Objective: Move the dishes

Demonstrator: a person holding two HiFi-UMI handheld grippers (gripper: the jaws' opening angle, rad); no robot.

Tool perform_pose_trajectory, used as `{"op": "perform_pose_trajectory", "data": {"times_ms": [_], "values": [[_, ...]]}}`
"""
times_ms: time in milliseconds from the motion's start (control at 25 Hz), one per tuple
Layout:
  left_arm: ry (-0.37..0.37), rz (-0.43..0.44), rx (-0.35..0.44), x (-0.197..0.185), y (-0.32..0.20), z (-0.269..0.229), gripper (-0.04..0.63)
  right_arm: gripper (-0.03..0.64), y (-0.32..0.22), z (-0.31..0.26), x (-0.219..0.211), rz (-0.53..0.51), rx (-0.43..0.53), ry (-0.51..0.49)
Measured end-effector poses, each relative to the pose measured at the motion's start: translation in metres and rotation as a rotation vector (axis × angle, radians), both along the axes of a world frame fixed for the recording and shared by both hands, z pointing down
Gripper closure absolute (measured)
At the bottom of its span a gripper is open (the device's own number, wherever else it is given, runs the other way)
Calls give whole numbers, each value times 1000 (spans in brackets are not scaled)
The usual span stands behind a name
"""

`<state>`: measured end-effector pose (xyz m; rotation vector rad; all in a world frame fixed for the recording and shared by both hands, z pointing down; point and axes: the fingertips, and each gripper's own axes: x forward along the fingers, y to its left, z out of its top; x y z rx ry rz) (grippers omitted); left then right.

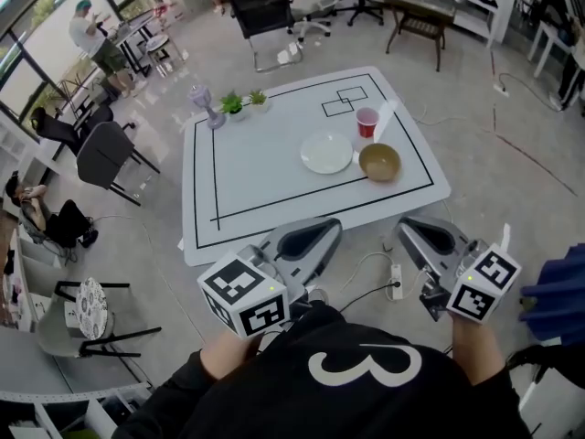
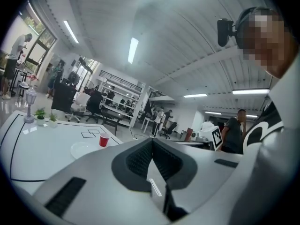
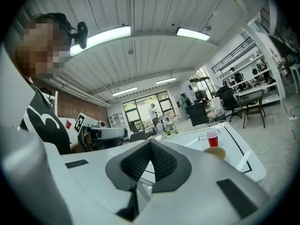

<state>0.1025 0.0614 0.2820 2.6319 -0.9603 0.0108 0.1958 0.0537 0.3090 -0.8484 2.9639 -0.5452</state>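
Table point(image 1: 238, 181) open at left; plate point(image 1: 326, 152), cup point(image 1: 366, 122), bowl point(image 1: 379, 162) cluster right.

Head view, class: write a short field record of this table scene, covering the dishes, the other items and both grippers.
Table: white, with black line markings
Dishes: white plate beside tan bowl, red cup behind them
Other items: two small plants and a stemmed glass piece, far left corner
Left gripper: fingers together, empty, at the near edge
Right gripper: fingers together, empty, at the near edge
Task state: dishes untouched
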Motion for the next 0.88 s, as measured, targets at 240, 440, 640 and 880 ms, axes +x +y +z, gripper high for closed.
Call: {"op": "perform_pose_trajectory", "data": {"times_ms": [240, 440, 640, 880], "values": [[-9, 1, -8, 4, 7, 10, 594, 607, 2, 1, -4, -6, -2, -7], [-11, 1, -12, 8, 10, 14, 594, 607, 6, 1, -6, -22, 12, 7], [-23, 12, -2, 12, 12, 12, 594, 607, 7, -2, -4, -24, 33, 23], [-27, 18, 9, 14, 15, 5, 594, 609, 12, -15, 0, -11, 73, 33]]}}
